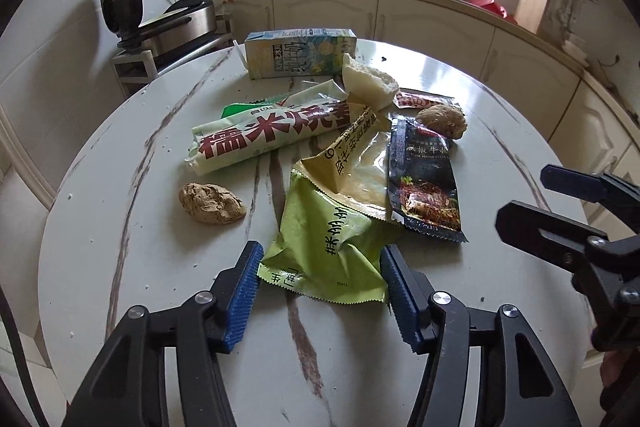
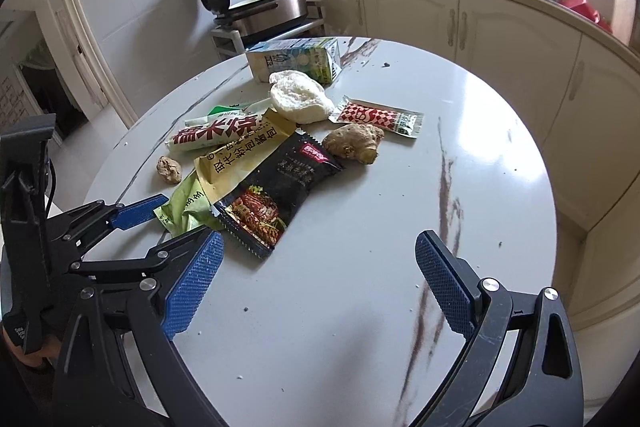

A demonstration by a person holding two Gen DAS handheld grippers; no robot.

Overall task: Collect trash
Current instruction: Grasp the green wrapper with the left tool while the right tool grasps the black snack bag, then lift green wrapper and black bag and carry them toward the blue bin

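Trash lies scattered across the middle of the round white marble table [image 1: 100,235], and we log it piece by piece. Nearest the left gripper [image 1: 318,293] is a crumpled green wrapper [image 1: 328,251]; the gripper's blue pads [image 1: 242,297] stand apart on either side of the wrapper's near edge, jaws wide, not closed on it, and we cannot tell whether they touch it. Overlapping the green wrapper's far end is a torn yellow wrapper [image 1: 352,155], and beside that, to the right, a black sauce packet [image 1: 424,179]. Behind them lies a long white dumpling bag with red characters [image 1: 264,135], tilted across the table. A brown lump [image 1: 211,203] sits alone to the left; a similar knobbly piece, ginger by the look of it [image 2: 352,143], sits just beyond the black packet. A half-eaten white bun [image 2: 298,99] rests against the far end of the yellow wrapper, with a red-and-white checked sachet [image 2: 378,117] near it on the right and a milk carton [image 1: 300,53] lying on its side at the back. The right gripper [image 2: 318,283] hovers over bare tabletop with its jaws wide, holding nothing, near the black packet's corner.
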